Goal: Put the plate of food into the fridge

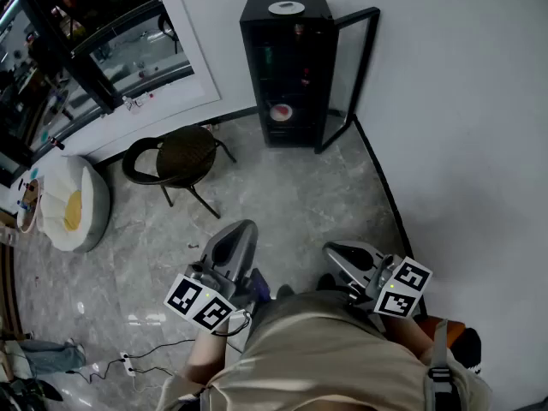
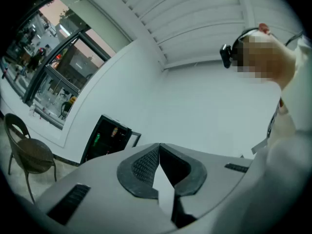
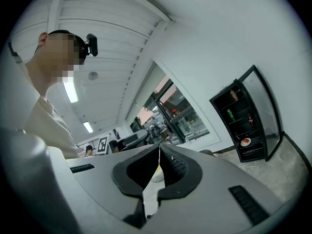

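A small black fridge point(image 1: 285, 71) stands against the white wall with its glass door point(image 1: 347, 75) swung open to the right. A white plate of red food point(image 1: 281, 111) rests on a lower shelf inside; the same plate point(image 3: 245, 142) shows in the right gripper view. Bottles and cans stand on the shelves above. My left gripper point(image 1: 239, 231) and right gripper point(image 1: 330, 250) are both held close to my body, well back from the fridge, both shut with nothing between the jaws. In the left gripper view the fridge point(image 2: 105, 137) is far off.
A dark wicker chair point(image 1: 180, 157) stands left of the fridge on the marbled floor. A white round seat with a yellow centre point(image 1: 73, 204) sits at the far left. A power strip and cable point(image 1: 128, 362) lie on the floor near my feet. A white plate point(image 1: 286, 8) lies on the fridge top.
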`<state>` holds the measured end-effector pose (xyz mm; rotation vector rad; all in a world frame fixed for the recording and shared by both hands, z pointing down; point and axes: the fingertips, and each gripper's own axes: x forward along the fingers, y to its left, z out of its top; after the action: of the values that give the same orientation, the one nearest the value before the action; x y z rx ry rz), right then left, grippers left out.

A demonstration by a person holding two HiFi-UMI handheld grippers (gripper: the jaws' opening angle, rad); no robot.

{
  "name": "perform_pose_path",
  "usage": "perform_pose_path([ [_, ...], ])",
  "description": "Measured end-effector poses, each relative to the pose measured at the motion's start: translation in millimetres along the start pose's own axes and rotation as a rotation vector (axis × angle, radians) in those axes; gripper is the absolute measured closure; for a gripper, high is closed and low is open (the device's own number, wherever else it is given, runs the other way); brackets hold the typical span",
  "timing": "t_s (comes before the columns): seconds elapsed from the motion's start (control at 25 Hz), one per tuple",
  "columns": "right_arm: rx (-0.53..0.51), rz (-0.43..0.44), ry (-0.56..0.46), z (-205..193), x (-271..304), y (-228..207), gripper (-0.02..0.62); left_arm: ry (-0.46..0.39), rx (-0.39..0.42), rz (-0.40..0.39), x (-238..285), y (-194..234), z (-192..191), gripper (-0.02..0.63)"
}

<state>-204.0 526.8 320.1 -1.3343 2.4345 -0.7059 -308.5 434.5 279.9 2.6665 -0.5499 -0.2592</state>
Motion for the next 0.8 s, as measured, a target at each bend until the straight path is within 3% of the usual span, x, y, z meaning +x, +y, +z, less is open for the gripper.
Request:
perform_pose_path([
  [0.12,0.002,0.01,0.002,7.6,-10.9,-7.7,0.571,0.002,-0.021,-0.006,10.0,-12.8,-7.4,0.594],
  [0.52,-0.032,0.001,-0.006,27.7,-32.0,-34.2,0.57,0.004,0.05,0.03,38.7,-30.3,-8.3,0.594],
  [0.8,-0.138,-0.043,0.041,36.3,-46.9,-53.4,0.569,0.022,0.089,0.052,67.3,-41.6,-18.2,0.594],
])
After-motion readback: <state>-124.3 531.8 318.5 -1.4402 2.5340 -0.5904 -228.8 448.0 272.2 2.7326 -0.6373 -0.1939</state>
